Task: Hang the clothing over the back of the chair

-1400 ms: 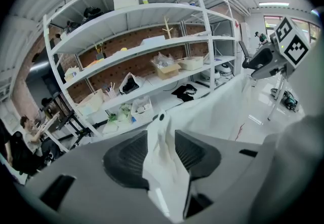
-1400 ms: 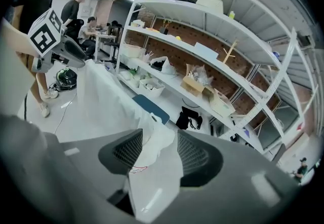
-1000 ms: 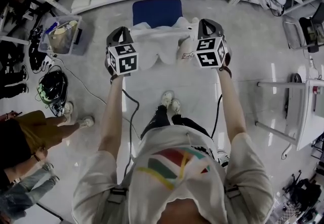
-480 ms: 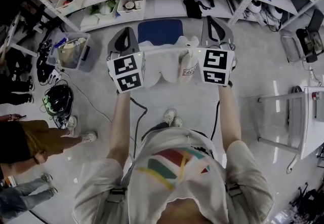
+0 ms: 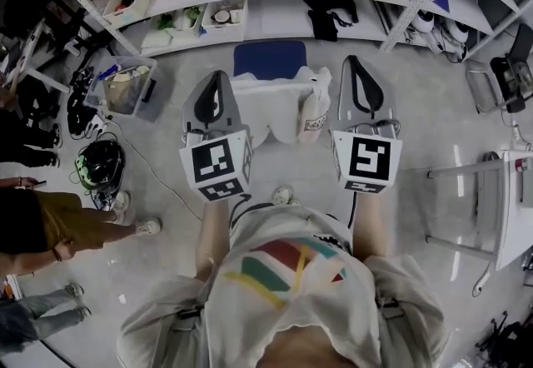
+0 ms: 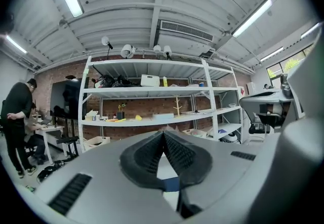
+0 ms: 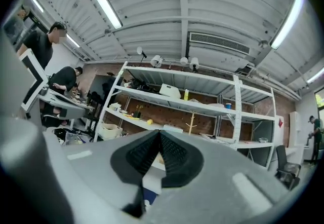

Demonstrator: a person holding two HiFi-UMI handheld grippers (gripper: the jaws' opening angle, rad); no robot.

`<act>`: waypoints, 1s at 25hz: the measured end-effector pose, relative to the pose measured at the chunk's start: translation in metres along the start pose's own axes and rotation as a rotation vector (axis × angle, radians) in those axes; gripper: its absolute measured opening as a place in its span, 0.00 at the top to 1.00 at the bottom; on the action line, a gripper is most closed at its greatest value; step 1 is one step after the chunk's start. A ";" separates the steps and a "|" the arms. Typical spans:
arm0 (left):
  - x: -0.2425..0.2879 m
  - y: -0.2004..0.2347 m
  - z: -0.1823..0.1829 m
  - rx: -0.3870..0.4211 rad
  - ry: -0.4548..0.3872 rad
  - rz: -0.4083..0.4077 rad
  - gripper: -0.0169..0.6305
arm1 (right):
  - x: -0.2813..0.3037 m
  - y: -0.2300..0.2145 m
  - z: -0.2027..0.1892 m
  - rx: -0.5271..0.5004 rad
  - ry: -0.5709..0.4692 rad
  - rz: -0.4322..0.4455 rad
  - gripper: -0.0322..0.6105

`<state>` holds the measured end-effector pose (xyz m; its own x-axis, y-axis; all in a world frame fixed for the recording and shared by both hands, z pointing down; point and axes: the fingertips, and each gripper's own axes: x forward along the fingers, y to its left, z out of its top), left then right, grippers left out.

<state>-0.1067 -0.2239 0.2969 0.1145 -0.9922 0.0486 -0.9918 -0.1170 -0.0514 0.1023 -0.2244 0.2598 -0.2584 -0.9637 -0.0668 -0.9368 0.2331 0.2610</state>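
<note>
In the head view both grippers are held high and level, with a white garment (image 5: 279, 108) stretched between them and hanging down. My left gripper (image 5: 218, 75) is shut on the garment's left edge and my right gripper (image 5: 353, 60) on its right edge. The blue chair (image 5: 268, 57) stands on the floor just beyond and below the cloth, which hides its near part. In the left gripper view the ribbed pads (image 6: 152, 154) meet at the tip, with white cloth (image 6: 167, 167) and a bit of blue below them. In the right gripper view the jaws are also closed, with white cloth (image 7: 152, 181) under them.
A long shelf unit (image 5: 250, 4) with bins and dark clothes runs behind the chair. On the floor at the left are a clear storage box (image 5: 125, 85), a helmet (image 5: 100, 165) and a cable. People stand at the left edge (image 5: 33, 225). A white table frame (image 5: 500, 191) stands at the right.
Both grippers have risen together with the white garment, which now hangs higher above the chair. The head view has tilted to show more of the shelves.
</note>
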 end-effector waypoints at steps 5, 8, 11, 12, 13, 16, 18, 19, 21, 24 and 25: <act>-0.010 -0.009 -0.011 0.013 0.015 -0.011 0.95 | -0.020 0.024 -0.013 0.046 0.028 0.057 0.94; -0.014 -0.017 -0.014 0.028 0.016 -0.023 0.95 | -0.027 0.036 -0.016 0.019 0.018 0.079 0.94; -0.017 -0.023 -0.011 0.032 0.009 -0.035 0.95 | -0.031 0.043 -0.014 -0.004 0.013 0.097 0.94; -0.018 -0.023 -0.011 0.032 0.008 -0.036 0.95 | -0.031 0.043 -0.014 0.004 0.013 0.097 0.94; -0.018 -0.024 -0.010 0.032 0.008 -0.035 0.95 | -0.031 0.042 -0.013 0.013 0.012 0.096 0.94; -0.018 -0.025 -0.011 0.032 0.015 -0.034 0.95 | -0.029 0.042 -0.013 0.017 0.013 0.102 0.94; -0.018 -0.026 -0.010 0.035 0.011 -0.033 0.95 | -0.029 0.042 -0.014 0.018 0.015 0.103 0.94; -0.019 -0.025 -0.009 0.036 0.008 -0.032 0.95 | -0.028 0.043 -0.014 0.021 0.016 0.103 0.94; -0.019 -0.025 -0.007 0.038 0.004 -0.029 0.95 | -0.027 0.044 -0.014 0.022 0.016 0.107 0.94; -0.019 -0.023 -0.003 0.041 0.001 -0.022 0.95 | -0.026 0.044 -0.011 0.015 0.014 0.115 0.94; -0.019 -0.022 -0.002 0.041 -0.001 -0.020 0.95 | -0.025 0.044 -0.011 0.017 0.014 0.114 0.94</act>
<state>-0.0867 -0.2026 0.2991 0.1346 -0.9897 0.0487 -0.9862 -0.1386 -0.0908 0.0698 -0.1912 0.2835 -0.3603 -0.9325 -0.0236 -0.9053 0.3434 0.2501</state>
